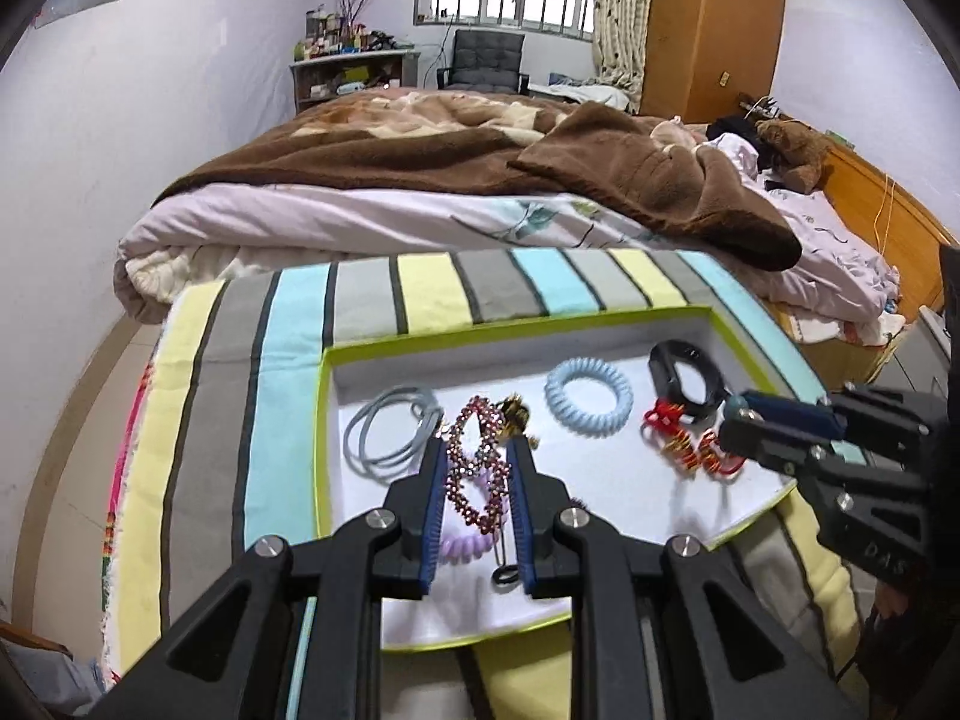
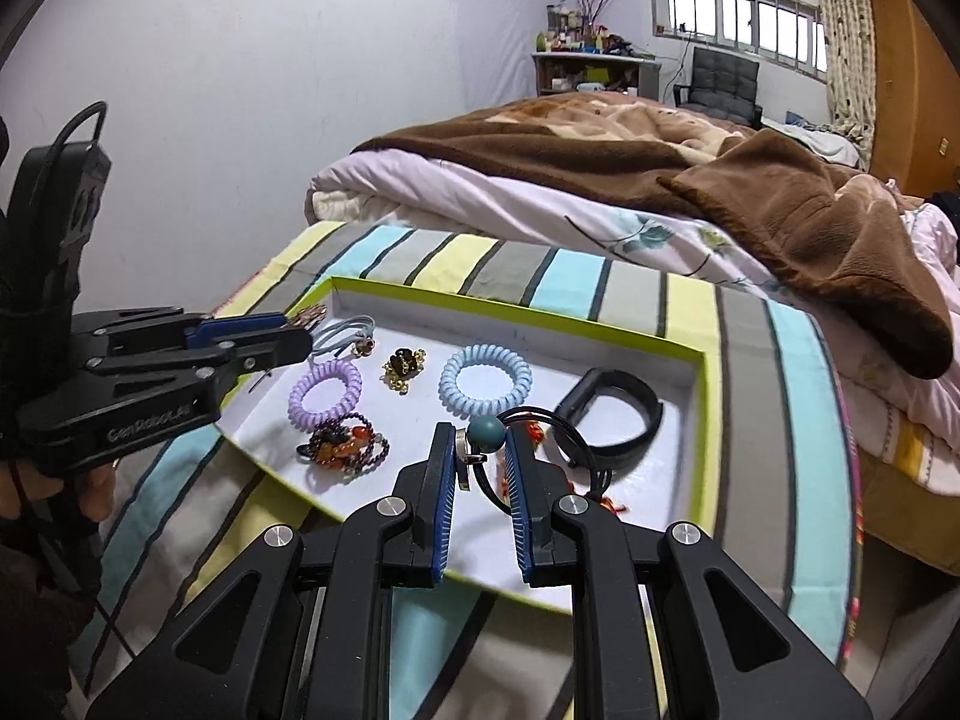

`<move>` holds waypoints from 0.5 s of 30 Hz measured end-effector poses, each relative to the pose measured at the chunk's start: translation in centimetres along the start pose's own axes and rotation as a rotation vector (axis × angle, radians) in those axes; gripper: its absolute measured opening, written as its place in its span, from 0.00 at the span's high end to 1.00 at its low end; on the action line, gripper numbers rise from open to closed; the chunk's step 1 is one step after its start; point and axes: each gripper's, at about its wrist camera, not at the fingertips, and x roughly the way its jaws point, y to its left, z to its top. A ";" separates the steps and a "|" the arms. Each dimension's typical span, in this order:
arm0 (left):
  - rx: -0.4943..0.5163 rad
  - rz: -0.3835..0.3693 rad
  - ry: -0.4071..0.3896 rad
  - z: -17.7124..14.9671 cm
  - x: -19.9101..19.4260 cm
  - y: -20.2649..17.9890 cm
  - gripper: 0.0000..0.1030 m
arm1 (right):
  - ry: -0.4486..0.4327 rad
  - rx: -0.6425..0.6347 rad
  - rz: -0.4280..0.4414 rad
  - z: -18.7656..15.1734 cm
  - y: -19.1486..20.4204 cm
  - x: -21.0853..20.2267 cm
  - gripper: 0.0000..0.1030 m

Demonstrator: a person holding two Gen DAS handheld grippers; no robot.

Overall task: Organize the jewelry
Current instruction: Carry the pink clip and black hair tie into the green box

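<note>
A white tray with a lime-green rim (image 1: 322, 420) (image 2: 516, 307) lies on a striped cloth. My left gripper (image 1: 477, 450) (image 2: 303, 333) is shut on a pink-red beaded bracelet (image 1: 480, 474), just above the tray's near left part. My right gripper (image 2: 482, 432) (image 1: 733, 414) is shut on a black cord with a teal bead (image 2: 483, 433) over the tray's near right part. On the tray lie grey-blue hair ties (image 1: 390, 438), a light blue spiral tie (image 1: 589, 397) (image 2: 485, 379), a purple spiral tie (image 2: 325, 391), a black band (image 2: 612, 414) and a red-gold ornament (image 1: 690, 450).
The striped cloth (image 1: 288, 360) covers the surface under the tray. A bed with a brown blanket (image 1: 480, 150) lies right behind it. A gold-bead piece (image 2: 403, 367) and dark beaded bracelets (image 2: 342, 447) also lie on the tray. A person's hand (image 2: 96, 489) holds the left gripper.
</note>
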 end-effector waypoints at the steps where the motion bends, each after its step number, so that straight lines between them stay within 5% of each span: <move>1: 0.001 0.002 0.002 -0.1 0.1 0.1 0.80 | 0.004 -0.005 0.001 0.0 0.1 0.3 0.84; 15: -0.006 0.013 0.052 -2.3 1.5 1.3 0.80 | 0.108 -0.033 0.069 -0.1 1.6 4.5 0.84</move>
